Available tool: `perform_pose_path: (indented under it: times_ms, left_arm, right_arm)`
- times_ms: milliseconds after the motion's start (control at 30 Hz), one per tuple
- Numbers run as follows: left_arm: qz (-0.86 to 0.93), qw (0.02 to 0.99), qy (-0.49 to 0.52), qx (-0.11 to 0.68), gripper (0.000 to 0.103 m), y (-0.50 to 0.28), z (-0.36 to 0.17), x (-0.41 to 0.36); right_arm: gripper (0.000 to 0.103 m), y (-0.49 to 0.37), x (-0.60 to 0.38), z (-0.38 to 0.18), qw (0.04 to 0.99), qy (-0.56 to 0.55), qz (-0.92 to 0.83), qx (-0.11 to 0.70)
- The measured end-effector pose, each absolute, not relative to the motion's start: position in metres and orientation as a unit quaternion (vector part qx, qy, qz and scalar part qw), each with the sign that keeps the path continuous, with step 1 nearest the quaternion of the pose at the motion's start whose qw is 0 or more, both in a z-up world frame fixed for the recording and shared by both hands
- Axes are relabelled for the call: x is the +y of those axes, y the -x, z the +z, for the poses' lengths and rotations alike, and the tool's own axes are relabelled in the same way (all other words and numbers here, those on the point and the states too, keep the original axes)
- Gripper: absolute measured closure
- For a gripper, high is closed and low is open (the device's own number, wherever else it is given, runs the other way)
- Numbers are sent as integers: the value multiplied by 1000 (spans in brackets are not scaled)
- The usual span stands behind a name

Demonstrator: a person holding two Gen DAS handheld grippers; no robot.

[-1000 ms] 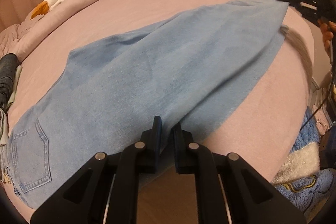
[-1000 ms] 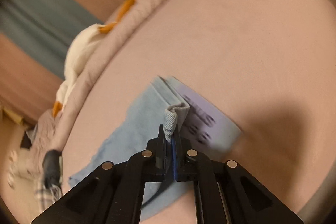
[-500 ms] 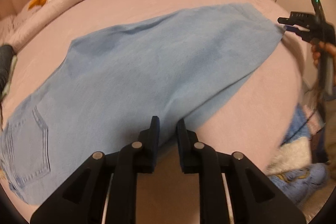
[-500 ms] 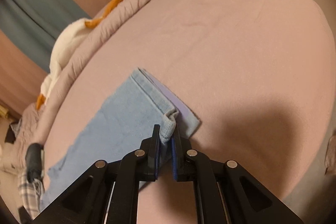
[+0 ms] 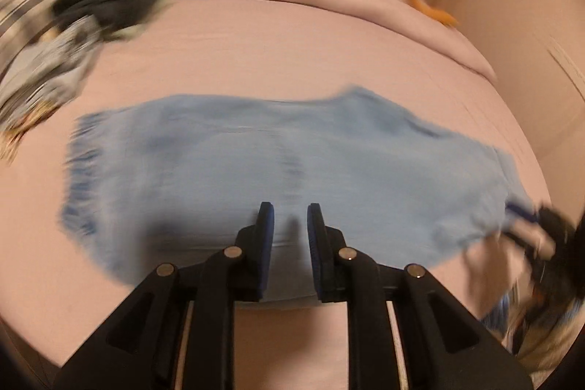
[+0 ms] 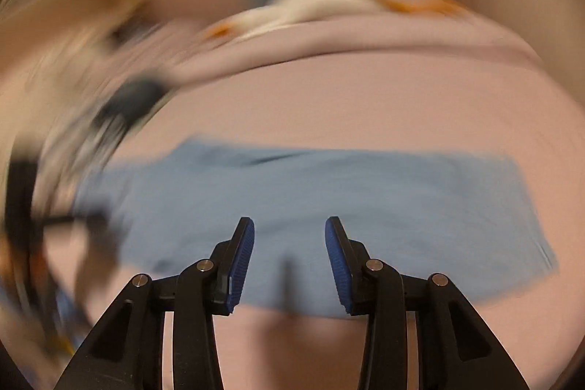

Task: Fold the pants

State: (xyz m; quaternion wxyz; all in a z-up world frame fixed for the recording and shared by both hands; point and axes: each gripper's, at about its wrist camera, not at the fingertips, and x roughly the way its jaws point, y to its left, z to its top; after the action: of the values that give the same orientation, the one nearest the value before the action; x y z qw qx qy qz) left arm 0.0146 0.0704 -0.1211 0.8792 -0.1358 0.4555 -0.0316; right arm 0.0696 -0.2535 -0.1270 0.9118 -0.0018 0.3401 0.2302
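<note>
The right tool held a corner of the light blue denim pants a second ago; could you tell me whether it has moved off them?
Yes. The right tool has let go, its jaws just opening empty, and pulled back from the light blue denim pants.

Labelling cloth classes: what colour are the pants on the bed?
Light blue denim pants, plain, no pattern visible through the blur. Shows best in the right wrist view.
</note>
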Motion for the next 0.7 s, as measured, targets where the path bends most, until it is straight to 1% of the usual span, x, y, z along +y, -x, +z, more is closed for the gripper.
perform_pose_path:
  times_ms: [67,167,200,267,433,700]
  left_arm:
    - [-16,878,173,445,85,-1,-120,93]
    - [-8,869,238,434,83,23,-119,122]
    - [-4,865,257,431,76,31,-120,130]
    - [5,856,297,424,66,47,-124,143]
    - [-17,826,390,407,66,57,-137,156]
    - [-11,808,411,422,68,33,-150,152]
  right_arm:
    - [63,-51,-204,-130,896,98,294,317]
    - [63,-50,-163,-139,874,166,326,321]
    - [63,-49,-154,-144,869,183,326,325]
    - [63,-52,-144,-151,864,202,322,330]
    - [63,-54,-144,-159,858,212,320,340]
    - [63,-42,-135,-163,848,251,319,342]
